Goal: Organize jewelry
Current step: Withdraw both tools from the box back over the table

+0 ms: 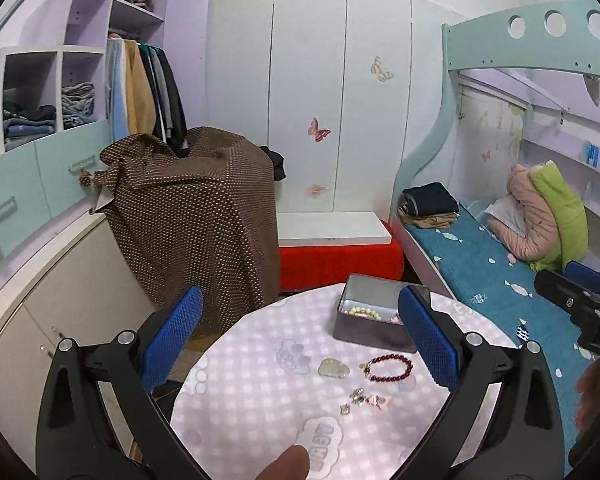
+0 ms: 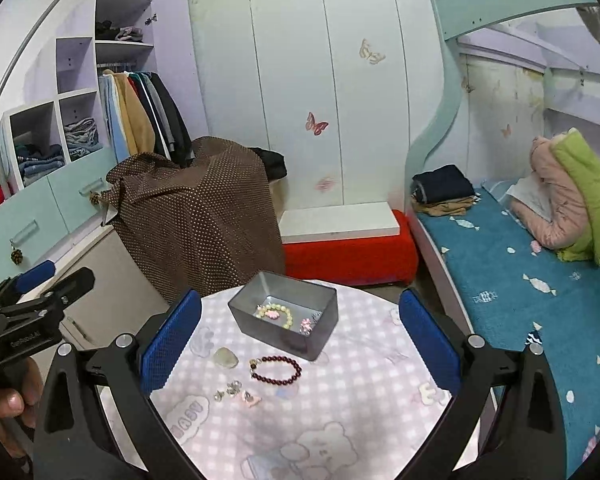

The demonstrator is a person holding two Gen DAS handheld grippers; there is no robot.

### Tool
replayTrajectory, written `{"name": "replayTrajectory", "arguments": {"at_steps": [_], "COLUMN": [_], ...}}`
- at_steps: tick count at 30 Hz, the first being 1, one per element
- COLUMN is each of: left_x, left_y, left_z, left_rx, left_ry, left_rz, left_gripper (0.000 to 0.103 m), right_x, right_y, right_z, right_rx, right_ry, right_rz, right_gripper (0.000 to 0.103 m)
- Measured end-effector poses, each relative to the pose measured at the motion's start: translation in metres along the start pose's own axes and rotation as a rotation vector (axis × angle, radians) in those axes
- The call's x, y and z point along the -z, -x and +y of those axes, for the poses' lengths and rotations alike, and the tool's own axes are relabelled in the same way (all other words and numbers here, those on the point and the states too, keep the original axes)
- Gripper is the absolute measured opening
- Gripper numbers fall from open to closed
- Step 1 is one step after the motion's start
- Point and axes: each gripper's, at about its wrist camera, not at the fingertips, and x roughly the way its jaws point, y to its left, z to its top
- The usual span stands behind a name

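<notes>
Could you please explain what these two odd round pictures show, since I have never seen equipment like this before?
There is no robot here: a person holds a two-finger gripper in each hand, and each carries a wide-angle camera looking forward along its blue-padded fingers. One picture comes from the left gripper, the other from the right gripper; each also glimpses the other tool at its edge. Both are open and hold nothing. Below them is a small round table with a pink checked cover. On it stands an open grey metal tin that already contains a pale bead bracelet. Lying loose on the cloth are a dark red bead bracelet, a pale stone pendant and a few small earrings.
</notes>
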Motion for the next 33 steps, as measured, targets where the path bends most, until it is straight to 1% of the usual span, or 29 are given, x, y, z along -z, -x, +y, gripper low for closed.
{"name": "replayTrajectory", "arguments": {"at_steps": [4, 8, 14, 21, 26, 29, 33], "left_x": [0.012, 0.028, 0.051, 0.071, 0.086, 0.098, 0.117], "left_y": [0.012, 0.015, 0.006, -0.007, -0.023, -0.040, -0.069], "left_z": [0.006, 0.013, 0.019, 0.017, 0.011, 0.005, -0.003], "left_rx": [0.005, 0.004, 0.011, 0.017, 0.034, 0.038, 0.052], "left_ry": [0.013, 0.031, 0.036, 0.023, 0.007, -0.016, -0.038], "left_rz": [0.003, 0.022, 0.075, 0.115, 0.155, 0.200, 0.271], "left_gripper": [0.098, 0.098, 0.098, 0.098, 0.098, 0.098, 0.098], "right_x": [0.011, 0.022, 0.036, 0.046, 0.058, 0.070, 0.081], "right_y": [0.010, 0.014, 0.006, -0.007, -0.025, -0.041, -0.054], "right_z": [0.000, 0.002, 0.006, 0.012, 0.017, 0.018, 0.018], "right_rx": [0.027, 0.032, 0.017, 0.000, -0.004, 0.003, -0.004], "right_ry": [0.014, 0.025, 0.048, 0.061, 0.084, 0.095, 0.097], "right_rz": [-0.002, 0.016, 0.066, 0.113, 0.164, 0.216, 0.263], "right_gripper": [0.095, 0.095, 0.095, 0.095, 0.095, 0.095, 0.095]}}
